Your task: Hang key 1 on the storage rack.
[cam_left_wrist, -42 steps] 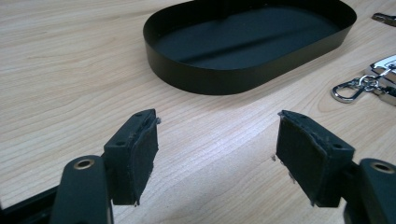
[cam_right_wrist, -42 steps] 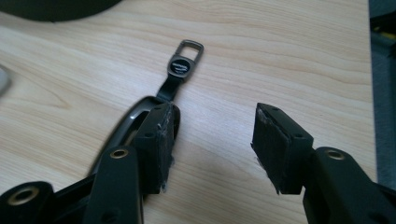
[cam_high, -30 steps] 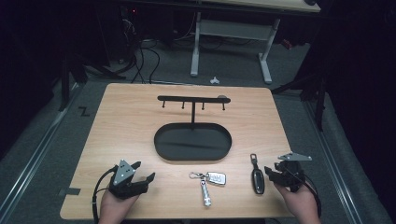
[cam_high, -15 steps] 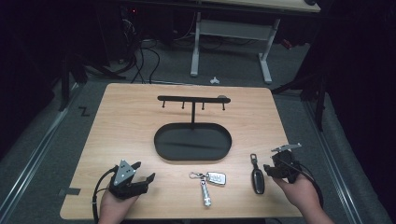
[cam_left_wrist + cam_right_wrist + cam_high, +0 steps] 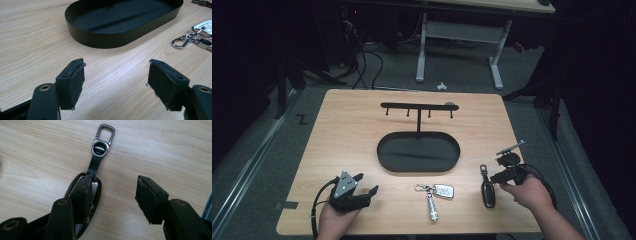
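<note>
- Near the counter's [image 5: 352,130] front right corner, the right tongs [image 5: 112,195] hang over the black key fob [image 5: 487,192]; their jaws have just been opening and now stand spread, with bare wood between the pads.
- One jaw overlaps the fob's body in the right gripper view, while the fob's strap and metal clip [image 5: 106,131] stretch away ahead of it.
- At the front left, the left tongs [image 5: 116,80] sit low over the counter, spread wide, nothing between the jaws.
- Between the two tongs lies the silver key bunch [image 5: 435,196], apart from the fob and close to the front edge.
- Behind it, mid-counter, stands the black oval tray [image 5: 387,155], with a post rising to the hook bar [image 5: 402,105].
- Bare wood runs either side of the tray and behind the bar.
- The fob lies near the right and front edges, leaving little margin there.
</note>
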`<state>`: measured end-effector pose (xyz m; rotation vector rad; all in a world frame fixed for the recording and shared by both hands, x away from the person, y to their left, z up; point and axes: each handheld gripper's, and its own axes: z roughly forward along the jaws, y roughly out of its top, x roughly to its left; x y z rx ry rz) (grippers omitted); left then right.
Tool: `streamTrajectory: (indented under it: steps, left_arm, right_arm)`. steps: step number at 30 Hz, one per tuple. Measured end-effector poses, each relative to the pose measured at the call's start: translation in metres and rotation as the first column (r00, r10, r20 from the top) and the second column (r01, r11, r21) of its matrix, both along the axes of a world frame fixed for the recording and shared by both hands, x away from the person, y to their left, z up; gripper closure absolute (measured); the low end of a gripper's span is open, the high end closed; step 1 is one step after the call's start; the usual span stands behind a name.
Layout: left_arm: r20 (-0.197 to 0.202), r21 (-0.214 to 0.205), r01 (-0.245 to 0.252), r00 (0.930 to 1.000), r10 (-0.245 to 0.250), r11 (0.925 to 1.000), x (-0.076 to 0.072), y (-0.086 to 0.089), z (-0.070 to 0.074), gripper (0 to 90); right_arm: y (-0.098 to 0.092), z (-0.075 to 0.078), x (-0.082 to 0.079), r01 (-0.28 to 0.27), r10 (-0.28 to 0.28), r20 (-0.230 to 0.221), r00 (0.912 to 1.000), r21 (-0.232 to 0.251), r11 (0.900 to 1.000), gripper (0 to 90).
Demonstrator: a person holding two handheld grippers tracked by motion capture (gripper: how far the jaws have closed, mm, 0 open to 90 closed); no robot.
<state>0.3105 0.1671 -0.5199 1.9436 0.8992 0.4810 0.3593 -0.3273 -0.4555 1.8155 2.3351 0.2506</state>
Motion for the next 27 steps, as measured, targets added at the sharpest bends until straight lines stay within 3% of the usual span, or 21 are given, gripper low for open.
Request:
streamTrajectory:
  steps: [1,10,14,20,22,27]
  left_arm:
    - [-0.002,-0.002,0.0,1.0,0.0,1.0,0.0,0.0,0.0,29.8]
    - [-0.005,-0.005,0.004,1.0,-0.004,1.0,0.0,0.001,0.0,29.8]
    - [-0.004,-0.009,0.004,1.0,-0.004,1.0,0.0,0.002,0.0,29.8]
    - [-0.004,-0.008,0.005,1.0,-0.005,1.0,0.0,0.001,-0.001,29.8]
    - [-0.004,-0.008,0.005,1.0,-0.005,1.0,0.0,0.001,-0.001,29.8]
    - [-0.001,-0.008,0.006,1.0,-0.006,1.0,0.0,0.001,-0.001,29.8]
  right_arm:
    - [0.002,0.002,0.005,0.014,-0.013,-0.034,0.9993,0.016,0.9998,47.1]
    - [0.011,0.004,0.024,0.042,-0.032,-0.147,0.9886,0.065,0.997,46.7]
    - [0.01,0.0,0.031,0.062,-0.046,-0.171,0.9842,0.087,0.9943,43.2]
    - [0.014,-0.004,0.037,0.038,-0.018,-0.175,0.9844,0.115,0.9926,37.4]
    - [0.017,-0.006,0.039,0.021,-0.004,-0.179,0.9839,0.094,0.9954,39.9]
    - [0.021,-0.014,0.044,0.057,-0.04,-0.209,0.977,0.076,0.9955,49.6]
